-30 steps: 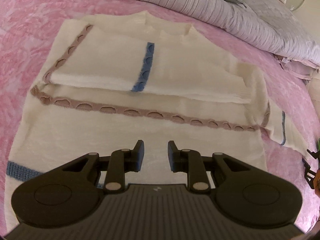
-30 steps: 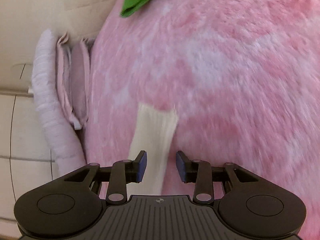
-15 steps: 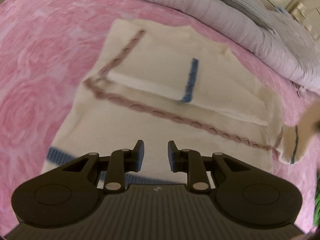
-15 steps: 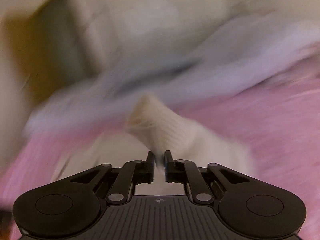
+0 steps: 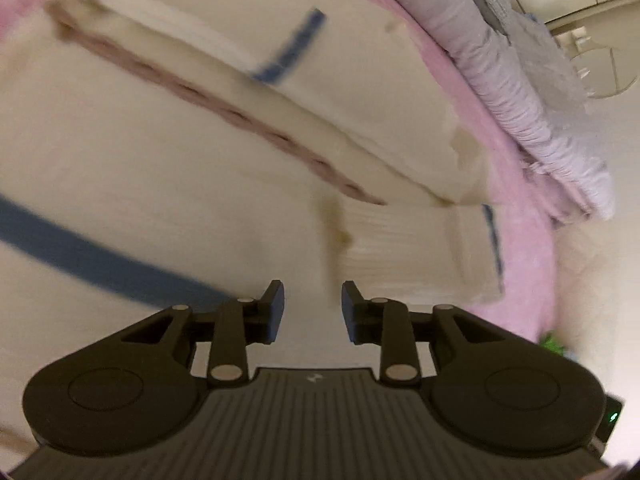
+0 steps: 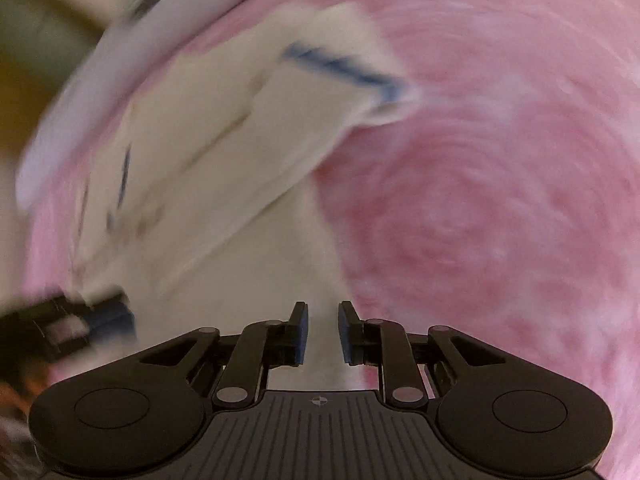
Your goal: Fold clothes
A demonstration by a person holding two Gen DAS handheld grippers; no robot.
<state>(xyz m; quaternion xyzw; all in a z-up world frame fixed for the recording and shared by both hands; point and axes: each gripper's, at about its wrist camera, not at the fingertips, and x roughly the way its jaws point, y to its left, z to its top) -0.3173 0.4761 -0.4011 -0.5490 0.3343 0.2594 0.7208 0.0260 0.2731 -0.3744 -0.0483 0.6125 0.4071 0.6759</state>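
A cream knitted sweater (image 5: 140, 152) with a blue stripe (image 5: 80, 256) and mauve trim (image 5: 224, 108) lies spread on the pink blanket (image 5: 520, 240). One sleeve is folded across its upper body, and a second ribbed sleeve (image 5: 400, 264) lies over its right side. My left gripper (image 5: 313, 292) hovers close over the sweater; its jaws are opening and the pads hold nothing. In the blurred right wrist view my right gripper (image 6: 323, 312) is above the sweater's (image 6: 224, 200) edge. Its jaws are opening too, with cream cloth behind the gap but not pinched.
A rumpled lilac-grey duvet (image 5: 520, 92) runs along the far side of the bed. Pink blanket (image 6: 480, 200) fills the right of the right wrist view. Something green (image 5: 554, 340) shows at the bed's right edge. The left gripper's dark body (image 6: 68, 324) appears blurred at lower left.
My right gripper shut on the cream sleeve, swung with it across to the sweater, and its jaws have parted. My left gripper dropped closer to the sweater, rolled, and widened slightly.
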